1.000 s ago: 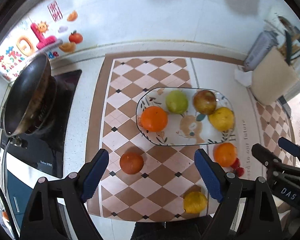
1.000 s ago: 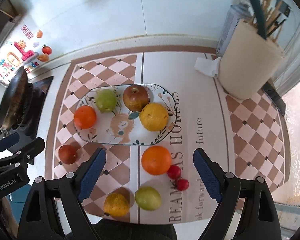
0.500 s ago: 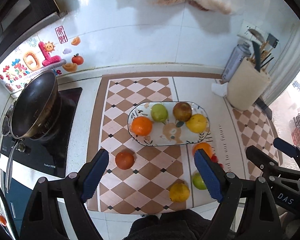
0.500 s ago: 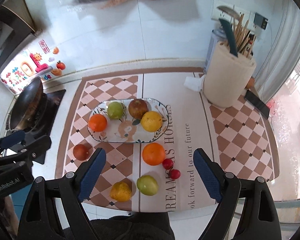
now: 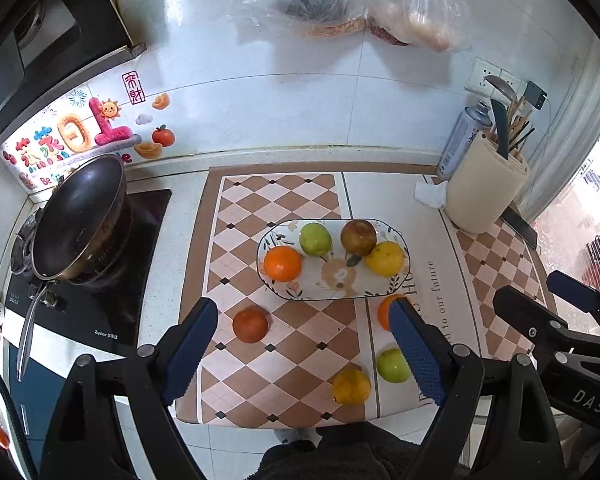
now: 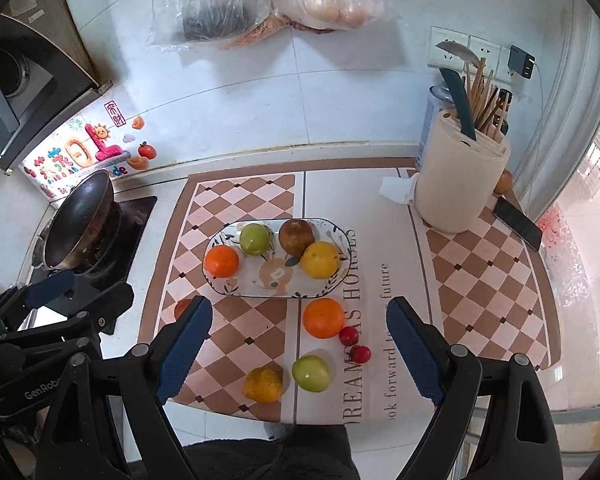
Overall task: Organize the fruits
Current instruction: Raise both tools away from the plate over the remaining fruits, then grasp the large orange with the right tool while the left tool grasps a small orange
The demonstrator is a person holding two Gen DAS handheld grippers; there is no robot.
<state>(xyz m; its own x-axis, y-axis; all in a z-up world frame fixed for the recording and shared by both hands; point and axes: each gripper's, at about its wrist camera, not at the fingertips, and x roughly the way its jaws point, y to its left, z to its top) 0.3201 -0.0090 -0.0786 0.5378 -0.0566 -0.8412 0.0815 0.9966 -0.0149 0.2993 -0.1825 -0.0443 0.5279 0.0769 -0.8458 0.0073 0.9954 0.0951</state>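
L gripper (image 5: pixel 304 344): jaws wide, nothing between the pads, held above the counter. R gripper (image 6: pixel 298 342): same, jaws wide, empty, also clear of all fruit. Each tong shows in the other's view at frame edge, side by side, well apart.

Loose fruit, nearest first. Dark red-orange fruit (image 5: pixel 250 324) lies on the checkered mat (image 5: pixel 276 196) just inside L gripper's left pad; in R view it is mostly hidden behind R gripper's left finger. Orange (image 6: pixel 323 318) sits between R gripper's pads, slightly ahead; in L view partly hidden behind L gripper's right finger. Two small red fruits (image 6: pixel 354 345) sit touching or almost touching each other, just right of that orange. Green fruit (image 6: pixel 310 373) and yellow-orange fruit (image 6: pixel 262 385) lie near the mat's front edge, close to R tong base, beside each other, not touching.

Ahead of both tongs: oval patterned plate (image 6: pixel 276 290), on mat. Holds 4 pcs: orange at left end (image 6: pixel 221 261), green one (image 6: pixel 254 239), brown-red one (image 6: pixel 296 236), yellow one (image 6: pixel 320 259). Brown-red and yellow appear to touch.

Further out, right of R gripper: cream utensil holder (image 6: pixel 460 184) w/ knife and sticks, crumpled tissue (image 6: pixel 396 192) at its base, phone (image 6: pixel 518 224) beyond it. Left of L gripper: dark pan (image 5: pixel 78 216) on stove. Back wall: two plastic bags (image 6: pixel 268 4) hanging, contents unclear.
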